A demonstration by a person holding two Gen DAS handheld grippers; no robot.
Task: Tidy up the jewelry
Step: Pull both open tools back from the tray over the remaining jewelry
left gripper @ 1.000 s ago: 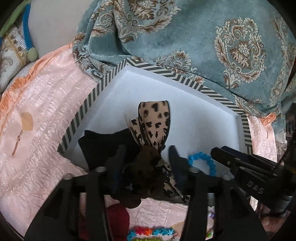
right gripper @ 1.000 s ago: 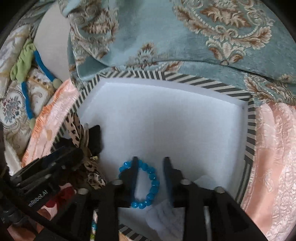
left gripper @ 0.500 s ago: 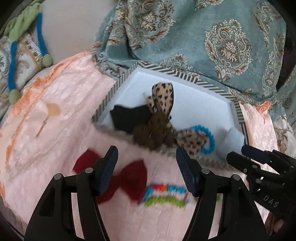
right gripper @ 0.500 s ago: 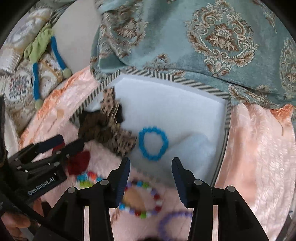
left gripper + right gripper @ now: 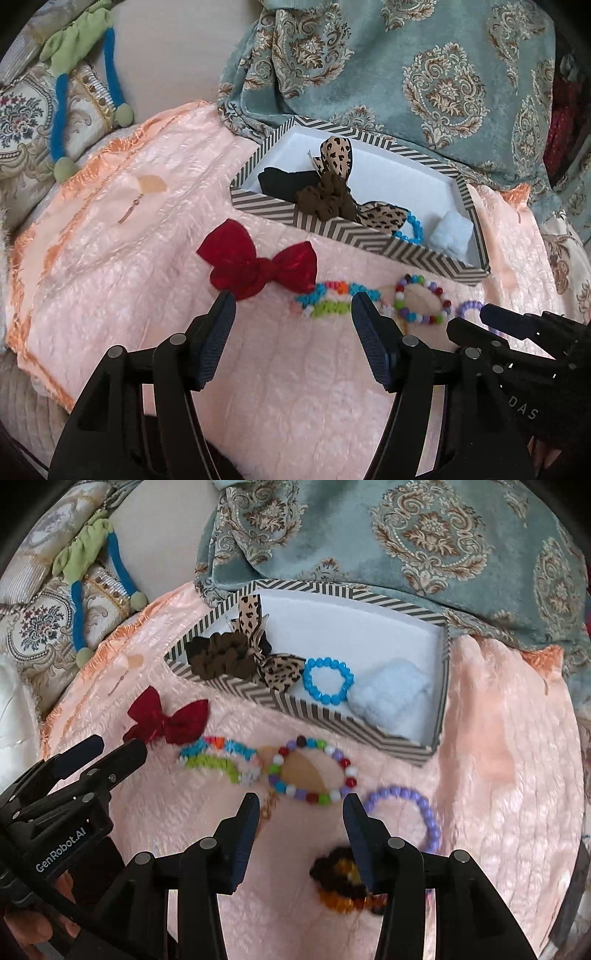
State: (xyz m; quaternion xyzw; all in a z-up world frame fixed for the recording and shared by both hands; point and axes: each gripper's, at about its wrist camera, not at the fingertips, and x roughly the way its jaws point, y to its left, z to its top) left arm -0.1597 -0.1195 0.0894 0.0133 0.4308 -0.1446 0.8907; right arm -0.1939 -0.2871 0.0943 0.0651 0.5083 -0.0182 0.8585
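Note:
A striped box (image 5: 332, 227) (image 5: 325, 716) holds a leopard bow with a brown scrunchie (image 5: 327, 197) (image 5: 225, 659), a black item (image 5: 280, 181), a blue bead bracelet (image 5: 327, 681) (image 5: 413, 227) and a pale blue fluffy item (image 5: 391, 694). On the pink cloth in front lie a red bow (image 5: 258, 264) (image 5: 168, 720), a colourful bead strand (image 5: 332, 297) (image 5: 216, 755), a multicolour bead bracelet (image 5: 312, 770) (image 5: 421, 299), a purple bracelet (image 5: 410, 814) and an amber-black bracelet (image 5: 343, 882). My left gripper (image 5: 291, 317) is open and empty just before the red bow. My right gripper (image 5: 299, 814) is open and empty before the multicolour bracelet.
A teal patterned blanket (image 5: 424, 70) lies bunched behind the box. A green and blue toy (image 5: 77, 55) rests on ornate cushions at the far left. The pink quilted cloth (image 5: 122, 251) covers the surface and ends at an orange fringe on the left.
Both grippers have let go inside the box, left the leopard bow and the blue bracelet there, opened and pulled back toward me over the pink cloth.

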